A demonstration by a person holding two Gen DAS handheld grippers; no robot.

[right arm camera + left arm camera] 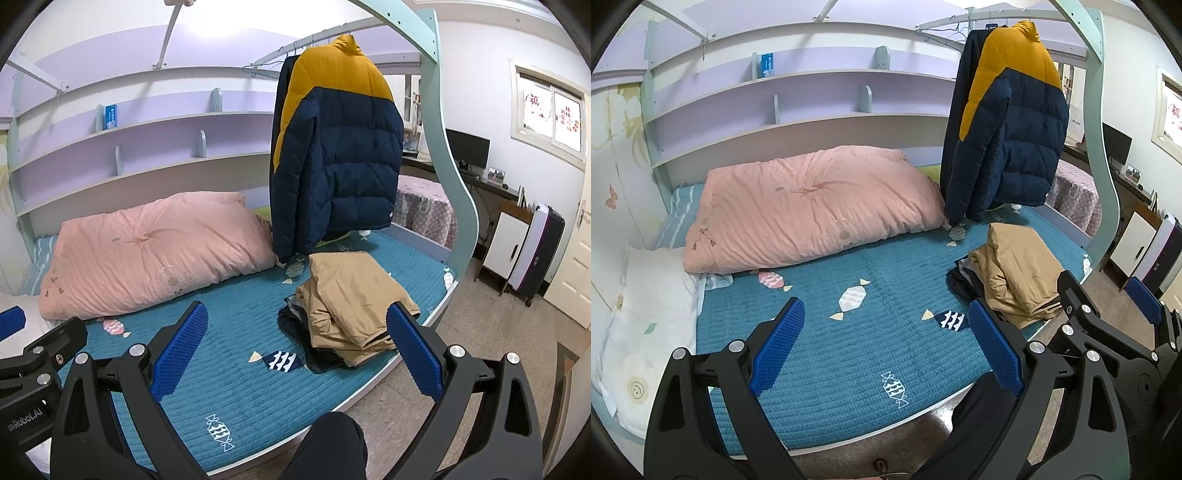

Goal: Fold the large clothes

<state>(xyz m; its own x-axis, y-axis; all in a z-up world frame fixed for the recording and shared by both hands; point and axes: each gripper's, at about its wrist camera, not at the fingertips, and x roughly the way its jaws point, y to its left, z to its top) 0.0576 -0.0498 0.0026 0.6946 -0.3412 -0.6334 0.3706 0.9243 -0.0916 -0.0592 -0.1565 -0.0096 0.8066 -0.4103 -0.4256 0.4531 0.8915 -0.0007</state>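
The left gripper (886,347) hangs above the near part of the bed with its blue-padded jaws spread wide and nothing between them; the right gripper (297,354) is just beside it, jaws equally wide apart and empty. Both point across the teal quilted bedspread (849,369), which is printed with candy shapes. The puffer jacket (1004,122) — navy body with a mustard-yellow yoke and collar — hangs from a rail over the far end of the bed, well beyond both sets of jaws and higher than them; its hem hangs just above the bedspread. In the right wrist view it sits above and between the two fingers, toward the middle of the frame (332,147). Nearer, a stack of folded clothes (347,310) with a tan garment on top over darker pieces lies on the bedspread at the bed's right edge — close in front of the right gripper's right finger, not touched by it. A pink duvet (809,206) is bunched along the shelf side, and a white pillow (646,325) lies at the left.
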